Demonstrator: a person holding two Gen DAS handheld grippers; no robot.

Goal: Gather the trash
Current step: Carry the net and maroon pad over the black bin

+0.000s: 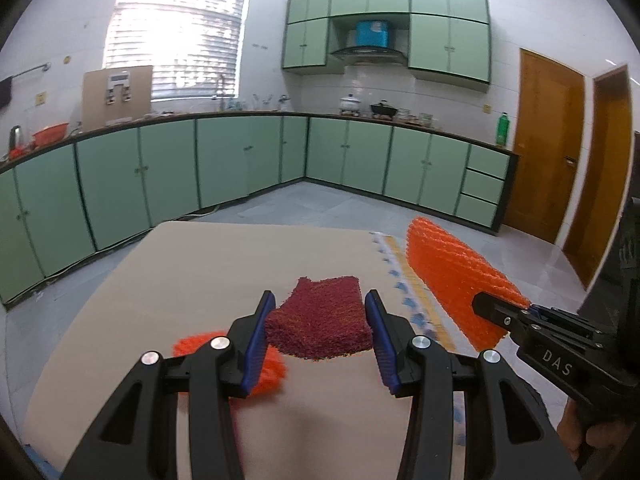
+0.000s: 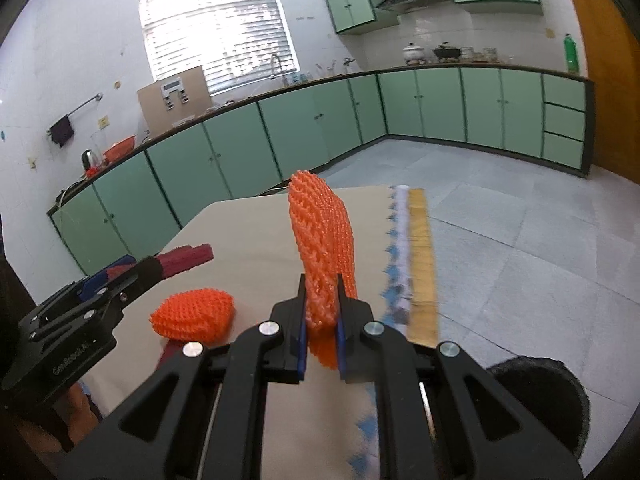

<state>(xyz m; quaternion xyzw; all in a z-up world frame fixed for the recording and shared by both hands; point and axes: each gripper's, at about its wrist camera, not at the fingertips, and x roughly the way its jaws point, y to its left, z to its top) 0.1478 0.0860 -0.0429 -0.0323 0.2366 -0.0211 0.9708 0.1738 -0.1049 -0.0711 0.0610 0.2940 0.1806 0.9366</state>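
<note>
My left gripper [image 1: 320,320] stands open around a dark red foam net piece [image 1: 320,320] lying on the beige table [image 1: 180,280]; its blue pads sit on either side of the piece. A crumpled orange foam net [image 1: 192,344] lies just left of the left finger, also seen in the right wrist view [image 2: 194,316]. My right gripper [image 2: 322,312] is shut on a long orange foam net sleeve [image 2: 324,240], held upright above the table's right side; the sleeve shows in the left wrist view [image 1: 452,280] too.
The table's right edge carries a blue-patterned cloth border and a yellow strip [image 2: 420,260]. Green kitchen cabinets [image 1: 200,168] line the walls beyond a grey tiled floor [image 2: 520,220]. A wooden door [image 1: 548,140] stands at the right.
</note>
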